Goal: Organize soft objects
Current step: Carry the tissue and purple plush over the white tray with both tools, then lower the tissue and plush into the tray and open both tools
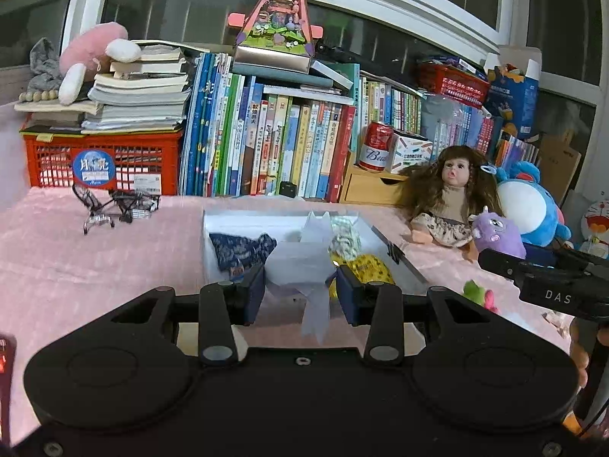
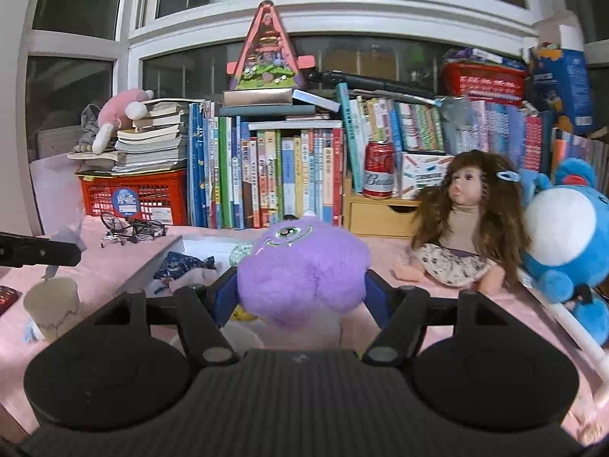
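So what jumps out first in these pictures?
The fluffy purple plush toy, squeezed in the right hand-held gripper, fills the middle. Behind it to the right a long-haired doll sits on the pink table. The left hand-held gripper holds a pale crumpled cloth.

Red beer can (image 1: 377, 146) lettered "Bud" in white script, beyond the left gripper's right finger, "DAS" in grey capitals on the black right gripper body (image 1: 557, 297) to its right, book spines' print too small to read.

Black left gripper (image 1: 300, 285), blue pads, round discs, screws, white "DAS" lettering
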Demonstrator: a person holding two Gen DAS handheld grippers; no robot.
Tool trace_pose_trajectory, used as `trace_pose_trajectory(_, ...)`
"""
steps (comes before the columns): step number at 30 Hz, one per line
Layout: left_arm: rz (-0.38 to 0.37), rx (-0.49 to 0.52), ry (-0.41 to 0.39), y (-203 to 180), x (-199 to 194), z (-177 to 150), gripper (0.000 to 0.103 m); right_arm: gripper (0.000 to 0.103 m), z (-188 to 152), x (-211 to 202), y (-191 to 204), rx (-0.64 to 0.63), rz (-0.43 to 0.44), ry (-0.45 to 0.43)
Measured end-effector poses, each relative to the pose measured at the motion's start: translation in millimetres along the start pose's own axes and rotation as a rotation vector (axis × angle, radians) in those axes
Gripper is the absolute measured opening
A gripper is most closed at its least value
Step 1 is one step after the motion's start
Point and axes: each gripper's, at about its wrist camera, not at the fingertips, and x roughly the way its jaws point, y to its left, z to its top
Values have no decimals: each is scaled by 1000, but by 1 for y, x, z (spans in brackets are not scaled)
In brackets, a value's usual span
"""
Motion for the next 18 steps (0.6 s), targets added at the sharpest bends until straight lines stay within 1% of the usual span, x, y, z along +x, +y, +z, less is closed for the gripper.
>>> trace_pose_trajectory(4,-8,1,31,2,19,31,39,70,22,27,-7,13,45,48)
trace_pose_trajectory(8,-7,-6,78,6,47,60,39,70,40,59,-12,26,92,97)
trace_pose_trajectory(10,1,-17,113,7,65,71,39,70,45,76,-13,23,100,136)
trace_pose_trajectory(13,9,-64,178,14,99,84,39,70,50,104,-16,42,131,204)
trace_pose_trajectory(15,17,-88,224,18,123,89,39,70,53,123,-18,58,170,251)
trace_pose_trajectory(18,41,-118,299,20,165,93,39,70,53,146,-17,61,188,309)
